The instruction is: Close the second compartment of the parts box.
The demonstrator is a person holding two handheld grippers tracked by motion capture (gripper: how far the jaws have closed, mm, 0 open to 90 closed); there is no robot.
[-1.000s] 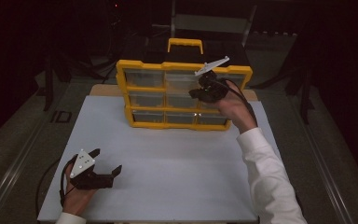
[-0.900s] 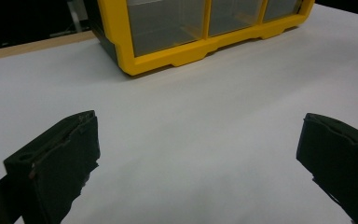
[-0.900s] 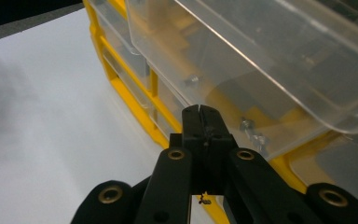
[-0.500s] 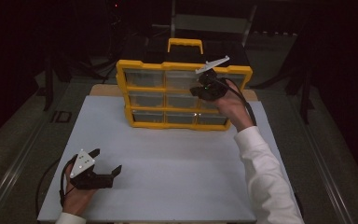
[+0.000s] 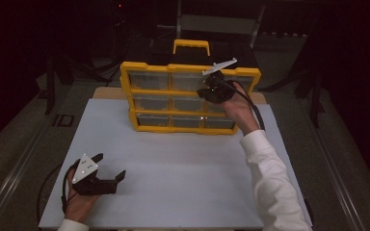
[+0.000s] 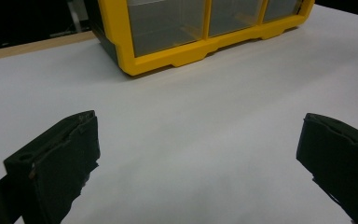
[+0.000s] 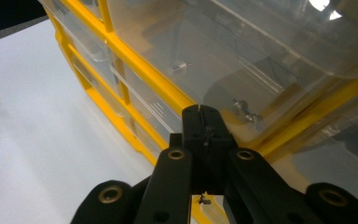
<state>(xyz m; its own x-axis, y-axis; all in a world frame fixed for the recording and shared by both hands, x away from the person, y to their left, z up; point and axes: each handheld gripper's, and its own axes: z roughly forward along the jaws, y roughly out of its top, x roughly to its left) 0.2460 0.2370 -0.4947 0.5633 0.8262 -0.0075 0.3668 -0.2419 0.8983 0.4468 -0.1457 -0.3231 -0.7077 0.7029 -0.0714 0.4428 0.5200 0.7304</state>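
1. Right gripper view looks at a clear drawer [image 7: 242,60] in the yellow drawer box [image 7: 135,60]. A few small metal bits lie inside the drawer. In the high view the drawer box [image 5: 189,96] stands upright at the far side of the white table [image 5: 173,183].
2. The right gripper [image 7: 200,112] has its jaws pressed tight together, with nothing seen between them. The tips sit right at the lower edge of that drawer, by the yellow bar under it. It cannot be told if they touch it.
3. From above, the right gripper [image 5: 211,89] is up by the top right drawers, held by a hand in a white sleeve [image 5: 270,178].
4. The step in hand looks like getting this drawer open. To do it well, the person should likely hook the tips under the drawer's front lip and pull straight out, slowly. A crooked pull could jam the drawer or tip the box.
5. The left gripper [image 5: 107,169] rests low near the table's front edge, well apart from the box. Its jaws stand wide open and hold nothing.
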